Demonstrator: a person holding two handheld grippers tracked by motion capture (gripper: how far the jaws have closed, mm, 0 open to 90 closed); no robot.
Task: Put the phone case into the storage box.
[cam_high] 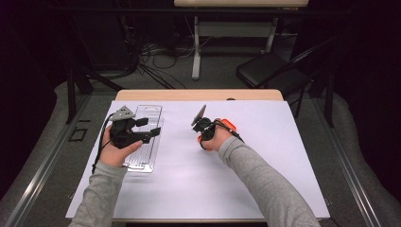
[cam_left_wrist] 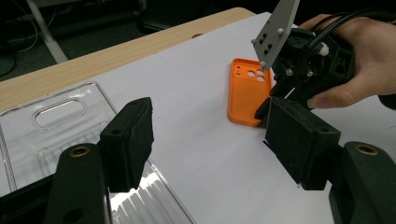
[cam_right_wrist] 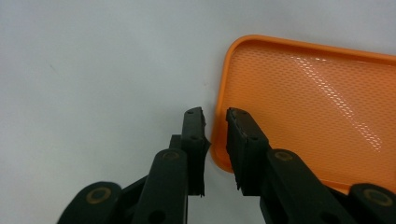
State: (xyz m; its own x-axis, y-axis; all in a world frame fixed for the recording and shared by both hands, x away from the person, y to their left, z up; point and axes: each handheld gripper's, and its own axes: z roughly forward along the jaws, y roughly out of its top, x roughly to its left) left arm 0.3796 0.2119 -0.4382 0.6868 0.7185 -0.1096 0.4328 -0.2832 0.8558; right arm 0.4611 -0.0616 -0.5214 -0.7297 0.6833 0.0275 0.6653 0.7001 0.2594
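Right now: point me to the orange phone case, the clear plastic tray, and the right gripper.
orange phone case [cam_left_wrist: 245,93], left gripper view, inner back panel.
clear plastic tray [cam_high: 150,116], high view, far flat end.
right gripper [cam_right_wrist: 215,122], right gripper view, midway between fingertips astride the case rim.

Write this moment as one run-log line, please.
right gripper: fingers astride rim of orange plastic phone case, gap visible | left gripper: open over clear plastic blister tray | surface: white sheet

Left claw [cam_high: 147,128] gapes; right claw [cam_right_wrist: 215,122] stands nearly closed.
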